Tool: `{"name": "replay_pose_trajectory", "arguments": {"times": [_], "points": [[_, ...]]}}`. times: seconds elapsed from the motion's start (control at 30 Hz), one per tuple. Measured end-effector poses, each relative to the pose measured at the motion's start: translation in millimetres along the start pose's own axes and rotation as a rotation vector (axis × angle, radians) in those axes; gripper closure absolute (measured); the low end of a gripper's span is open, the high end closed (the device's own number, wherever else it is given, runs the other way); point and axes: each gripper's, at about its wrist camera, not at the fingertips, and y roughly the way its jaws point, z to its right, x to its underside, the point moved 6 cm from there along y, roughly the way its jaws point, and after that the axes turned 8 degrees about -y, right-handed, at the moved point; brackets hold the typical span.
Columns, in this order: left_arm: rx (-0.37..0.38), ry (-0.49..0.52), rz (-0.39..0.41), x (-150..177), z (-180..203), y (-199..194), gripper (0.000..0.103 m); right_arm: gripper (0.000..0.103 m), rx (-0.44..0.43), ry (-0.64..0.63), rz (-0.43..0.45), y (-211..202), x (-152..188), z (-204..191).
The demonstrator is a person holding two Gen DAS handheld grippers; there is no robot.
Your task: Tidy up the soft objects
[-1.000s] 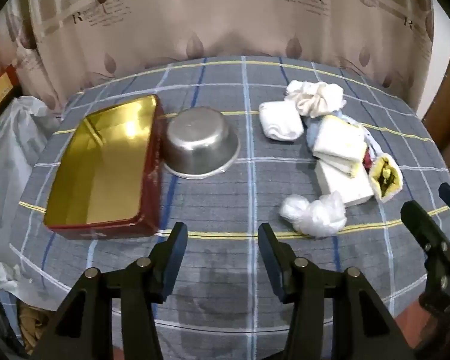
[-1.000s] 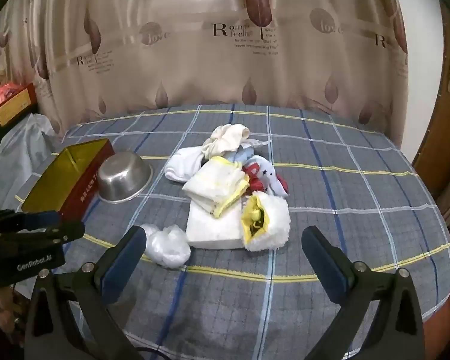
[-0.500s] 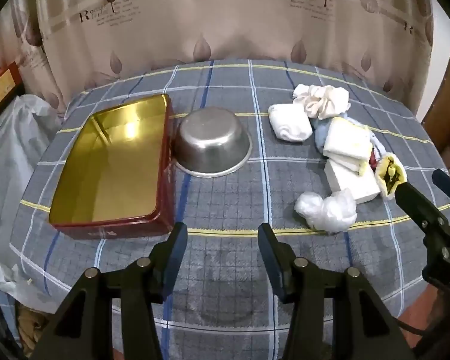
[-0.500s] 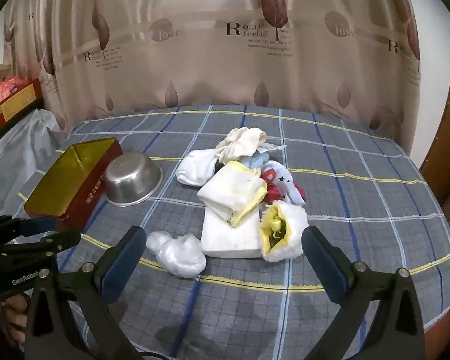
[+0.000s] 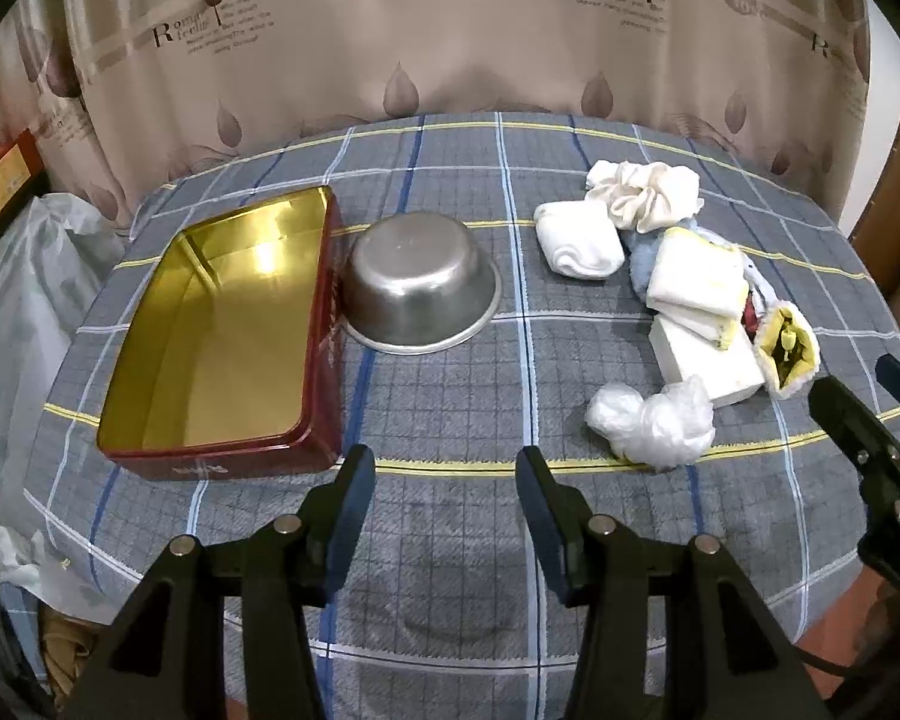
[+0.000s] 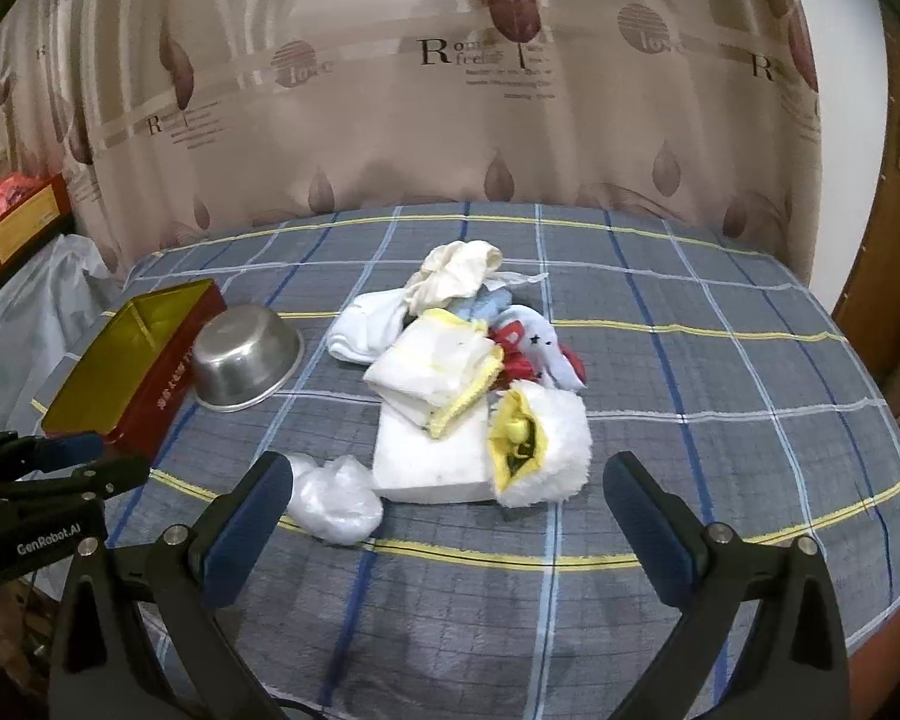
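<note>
Socks and cloths lie heaped on the right half of the tabletop (image 5: 438,546), which wears a grey plaid cover. At the far end of the heap sits a cream bundle (image 5: 645,192), touching a white sock (image 5: 579,237) on its left. Nearer lies a folded cloth (image 6: 435,369) with a yellow edge, resting partly on a white block (image 6: 429,459). Against the block's right side leans a fluffy white pouch (image 6: 543,444) with a yellow lining, its mouth gaping. Behind the cloth a red and pale blue piece (image 6: 537,348) pokes out. Just left of the block lies a crumpled plastic wad (image 5: 651,420), apart from the rest of the heap only by a sliver.

Left of the heap, well apart, a steel bowl (image 5: 420,282) stands upside down, just beside a red tin (image 5: 222,330) with a gold inside.

Left claw (image 5: 444,480) hangs over bare cover near the front edge, fingers spread, nothing between them. Right claw (image 6: 441,495) hangs spread wider before the heap, also gripping nothing; the wad and block show between its fingers but farther off.

A leaf-printed curtain (image 6: 450,90) hangs behind.
</note>
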Motion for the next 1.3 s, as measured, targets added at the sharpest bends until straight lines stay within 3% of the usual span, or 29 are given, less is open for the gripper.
{"name": "replay_pose_trajectory", "arguments": {"times": [0.33,1.3], "points": [[-0.025,-0.022,-0.04,0.7,-10.5,16.5,0.053,0.0,0.007,0.005,-0.019,10.8,0.4,3.7],[-0.033,-0.025,-0.046,-0.8,-13.1,20.7,0.053,0.0,0.009,-0.04,-0.036,16.1,-4.3,-5.5]]}}
